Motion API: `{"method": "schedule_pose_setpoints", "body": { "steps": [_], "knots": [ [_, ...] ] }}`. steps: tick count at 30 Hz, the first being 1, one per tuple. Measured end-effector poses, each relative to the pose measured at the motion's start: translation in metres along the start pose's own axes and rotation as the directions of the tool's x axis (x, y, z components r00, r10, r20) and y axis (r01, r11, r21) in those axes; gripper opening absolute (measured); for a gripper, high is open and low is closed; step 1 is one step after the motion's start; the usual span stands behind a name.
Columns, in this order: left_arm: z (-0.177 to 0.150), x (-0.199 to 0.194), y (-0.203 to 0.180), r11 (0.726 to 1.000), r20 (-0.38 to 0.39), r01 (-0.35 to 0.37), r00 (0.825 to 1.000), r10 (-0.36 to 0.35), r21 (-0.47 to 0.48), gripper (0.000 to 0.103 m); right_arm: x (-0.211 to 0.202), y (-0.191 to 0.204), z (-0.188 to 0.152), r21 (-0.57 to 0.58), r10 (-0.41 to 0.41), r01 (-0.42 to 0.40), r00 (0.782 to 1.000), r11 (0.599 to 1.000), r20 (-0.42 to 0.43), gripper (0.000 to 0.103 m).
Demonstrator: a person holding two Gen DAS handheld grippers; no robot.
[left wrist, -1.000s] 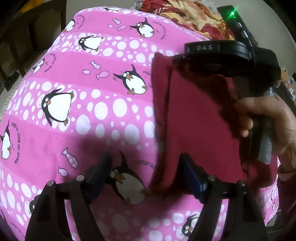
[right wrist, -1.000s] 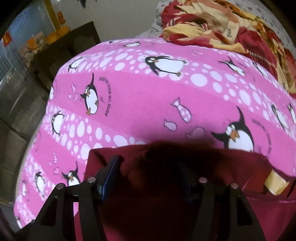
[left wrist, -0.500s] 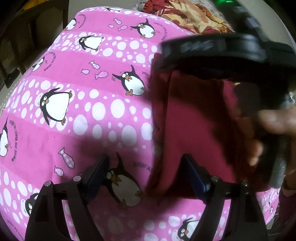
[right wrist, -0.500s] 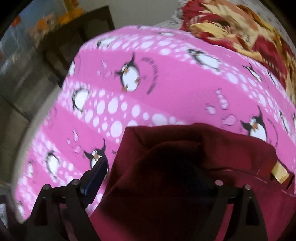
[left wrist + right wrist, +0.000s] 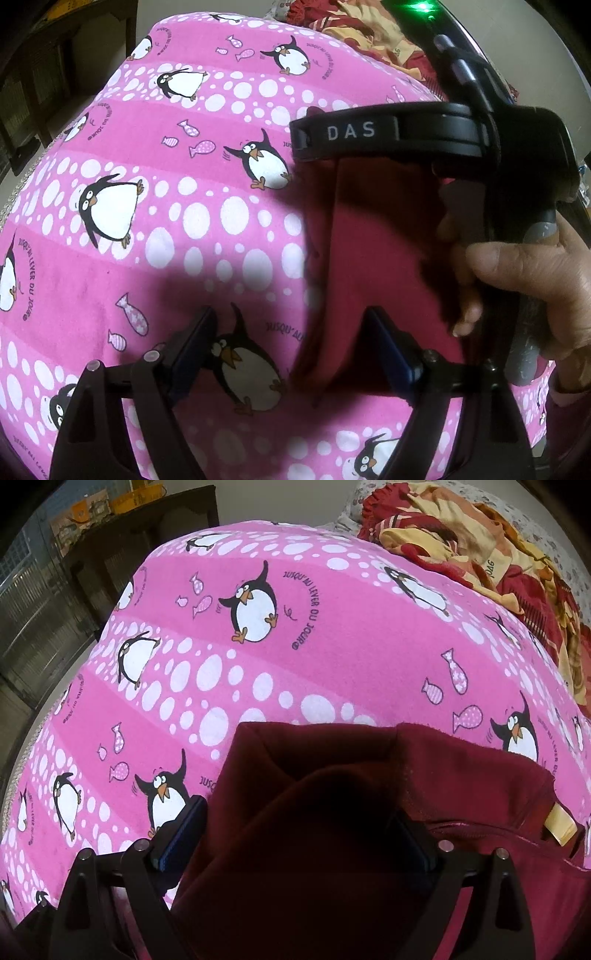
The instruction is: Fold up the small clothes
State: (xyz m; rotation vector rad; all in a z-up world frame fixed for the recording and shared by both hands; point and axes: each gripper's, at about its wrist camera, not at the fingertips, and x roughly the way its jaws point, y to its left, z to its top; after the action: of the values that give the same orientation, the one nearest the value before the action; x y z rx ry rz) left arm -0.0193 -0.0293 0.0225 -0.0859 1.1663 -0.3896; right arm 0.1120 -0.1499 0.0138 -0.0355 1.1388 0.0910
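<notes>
A dark red garment (image 5: 373,258) lies folded on the pink penguin blanket (image 5: 184,221). My left gripper (image 5: 291,354) is open just above the blanket, its right finger at the garment's near left edge. The right gripper shows in the left wrist view as a black body marked DAS over the garment's far edge. In the right wrist view the garment (image 5: 461,775) fills the lower frame, with a tan label (image 5: 561,823) at the right. My right gripper (image 5: 295,842) is open, with garment cloth bunched between the fingers.
A heap of red and yellow clothes (image 5: 480,546) lies at the blanket's far right. Dark wooden furniture (image 5: 129,535) stands beyond the far left edge. The blanket's left edge drops off toward the floor.
The right gripper swung left and back over the garment. The garment's fold has stayed in place. My left gripper has barely moved.
</notes>
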Motion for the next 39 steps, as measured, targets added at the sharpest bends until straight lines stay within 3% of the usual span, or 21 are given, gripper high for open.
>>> {"method": "schedule_pose_setpoints", "body": {
  "steps": [1,5,9,15,16,19,22,23,24,26,27,29,33,37,38,39],
  "knots": [
    [0.000,0.000,-0.001,1.000,-0.001,0.001,1.000,-0.001,0.000,0.084,-0.002,-0.004,-0.001,-0.001,0.001,-0.001,1.000,1.000,0.002,0.093],
    [-0.001,-0.001,-0.001,1.000,-0.001,0.005,1.000,-0.005,-0.004,0.084,-0.018,-0.020,-0.010,-0.007,0.026,-0.026,1.000,1.000,0.010,0.072],
    [0.004,-0.007,0.003,0.998,0.025,0.045,0.999,-0.044,-0.034,0.084,-0.034,-0.046,-0.015,0.057,0.140,-0.141,0.990,0.988,0.022,0.049],
    [0.017,0.000,-0.006,0.993,0.044,0.109,0.993,-0.107,-0.036,0.084,-0.052,-0.083,-0.026,0.161,0.272,-0.277,0.961,0.947,0.055,0.037],
    [0.019,0.003,-0.008,0.991,0.042,0.126,0.991,-0.124,-0.037,0.082,-0.053,-0.087,-0.026,0.170,0.280,-0.285,0.958,0.943,0.056,0.036],
    [0.025,0.009,-0.019,0.974,0.015,0.225,0.974,-0.225,-0.039,0.040,-0.055,-0.096,-0.028,0.185,0.297,-0.302,0.953,0.935,0.055,0.035],
    [0.025,0.004,-0.031,0.970,0.028,0.242,0.970,-0.242,-0.014,0.031,-0.059,-0.101,-0.030,0.220,0.341,-0.345,0.938,0.912,0.060,0.037],
    [0.023,-0.001,-0.036,0.972,0.038,0.235,0.971,-0.236,0.018,0.028,-0.058,-0.103,-0.027,0.253,0.365,-0.369,0.929,0.894,0.065,0.043],
    [0.022,-0.003,-0.040,0.972,0.045,0.232,0.971,-0.233,0.037,0.026,-0.061,-0.107,-0.027,0.282,0.380,-0.384,0.922,0.879,0.073,0.057],
    [0.019,-0.010,-0.050,0.970,0.059,0.233,0.970,-0.237,0.076,0.024,-0.063,-0.107,-0.023,0.322,0.398,-0.405,0.913,0.855,0.093,0.076],
    [0.018,-0.013,-0.053,0.969,0.064,0.232,0.969,-0.238,0.087,0.024,-0.064,-0.108,-0.022,0.334,0.412,-0.422,0.905,0.843,0.103,0.078],
    [0.018,-0.016,-0.059,0.966,0.067,0.240,0.967,-0.247,0.098,0.024,-0.065,-0.102,-0.017,0.318,0.418,-0.422,0.904,0.849,0.087,0.078],
    [0.020,-0.018,-0.068,0.964,0.068,0.242,0.966,-0.250,0.113,0.024,-0.052,-0.068,-0.003,0.176,0.320,-0.307,0.946,0.935,-0.049,0.083],
    [0.025,-0.015,-0.083,0.963,0.068,0.233,0.967,-0.244,0.136,0.024,-0.031,-0.051,0.001,0.111,0.272,-0.260,0.955,0.959,-0.115,0.083],
    [0.023,-0.015,-0.085,0.965,0.068,0.222,0.970,-0.233,0.141,0.024,-0.030,-0.048,-0.001,0.093,0.255,-0.245,0.960,0.965,-0.118,0.080],
    [0.022,-0.014,-0.086,0.968,0.068,0.203,0.974,-0.214,0.146,0.024,-0.031,-0.046,-0.003,0.058,0.217,-0.212,0.971,0.975,-0.101,0.065]
  ]
}}
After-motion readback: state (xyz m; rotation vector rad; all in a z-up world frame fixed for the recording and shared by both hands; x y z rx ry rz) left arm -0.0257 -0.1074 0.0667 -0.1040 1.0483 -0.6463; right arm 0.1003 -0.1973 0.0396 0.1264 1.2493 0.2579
